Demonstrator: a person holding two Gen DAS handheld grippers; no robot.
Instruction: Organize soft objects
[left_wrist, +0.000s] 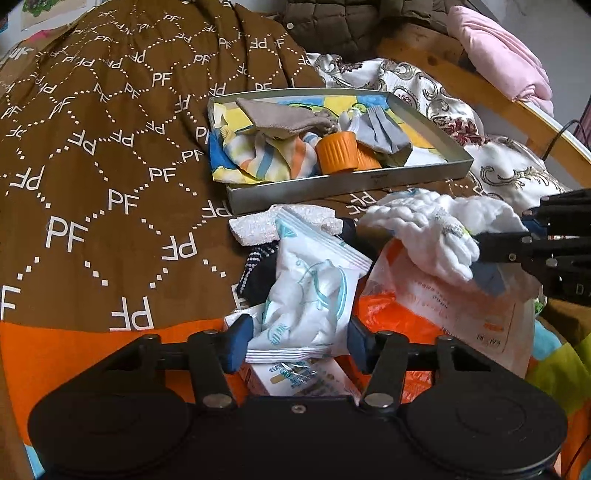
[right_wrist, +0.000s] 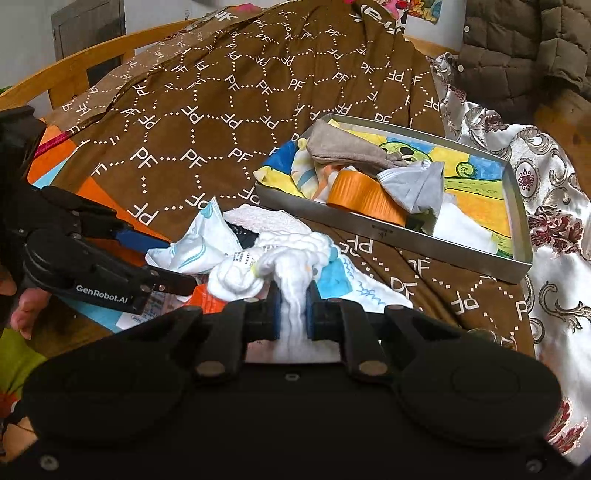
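Clamping right gripper (right_wrist: 291, 310) on white cloth (right_wrist: 291, 266), short of tray (right_wrist: 388, 230) ahead holding several soft items; left gripper (left_wrist: 299, 341) gaping around white packet (left_wrist: 314, 284), pile remaining.

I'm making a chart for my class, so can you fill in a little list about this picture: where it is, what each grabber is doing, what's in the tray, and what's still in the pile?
place: bed with a brown PF blanket
right gripper: shut on the white crinkly cloth
left gripper: open, around the white packet
metal tray: orange cup, grey cloth, beige sock, striped cloth
pile: white packet, orange bag, white foam piece
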